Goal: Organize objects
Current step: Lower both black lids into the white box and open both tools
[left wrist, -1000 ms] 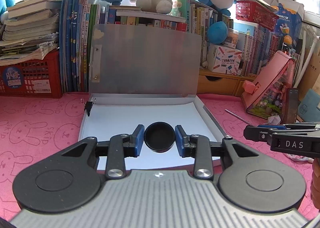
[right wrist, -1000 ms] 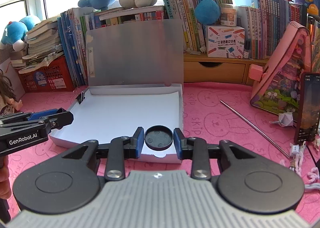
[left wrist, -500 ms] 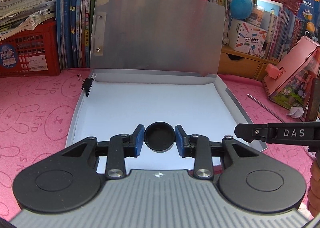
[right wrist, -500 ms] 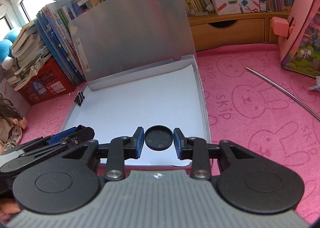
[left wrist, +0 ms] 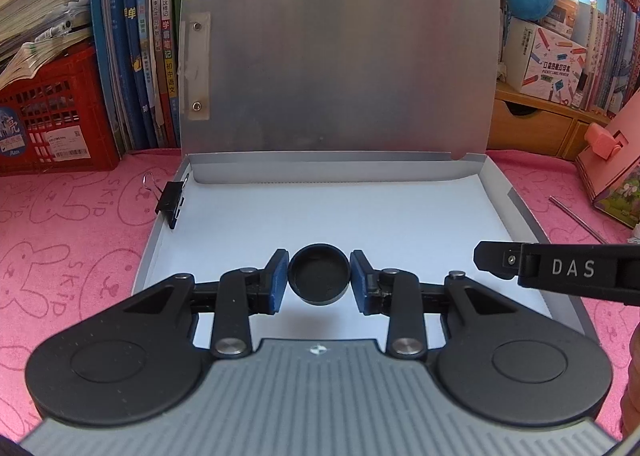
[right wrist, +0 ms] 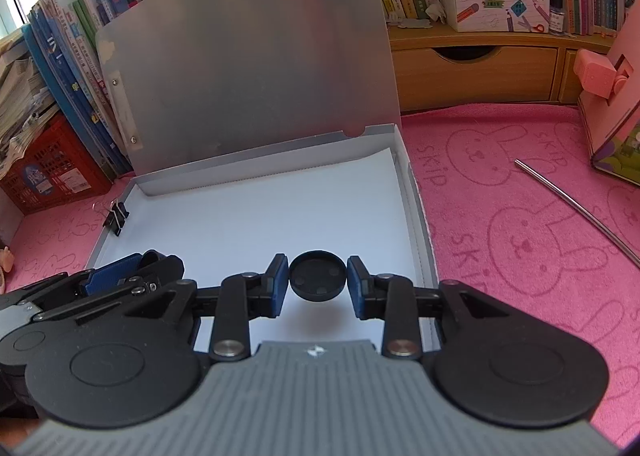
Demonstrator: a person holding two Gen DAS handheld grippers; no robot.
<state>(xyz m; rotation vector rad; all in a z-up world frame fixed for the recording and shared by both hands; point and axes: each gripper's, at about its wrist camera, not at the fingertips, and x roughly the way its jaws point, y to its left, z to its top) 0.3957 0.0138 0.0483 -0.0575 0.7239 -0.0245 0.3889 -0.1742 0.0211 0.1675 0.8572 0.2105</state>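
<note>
While both hands carry their loads in over the open grey plastic document box [left wrist: 516, 211], the view has changed from a second ago: the plush toys and window have slid out of the top of the frame, and the white sheet of paper [left wrist: 320, 215] lining the box now fills the middle; both grippers have come forward and tipped downward toward it; I judge the placing step is close, with release still to come.

The left gripper [left wrist: 319, 276] has its blue-padded fingers [left wrist: 278, 280] clamped on a small round black plastic cap [left wrist: 319, 279], hollow side toward the camera, held above the paper near the box's front edge; the right gripper [right wrist: 317, 276] is clamped likewise on a second round black cap [right wrist: 317, 276], whose inner face shows small raised dots, hanging over the paper's right front part and casting a soft shadow below.

The box lid [left wrist: 340, 55] stands upright against the books; a black binder clip [left wrist: 170, 201] grips the left wall; a thin metal rod [right wrist: 576, 207] lies apart on the pink rabbit-print counter [right wrist: 520, 236].
</note>
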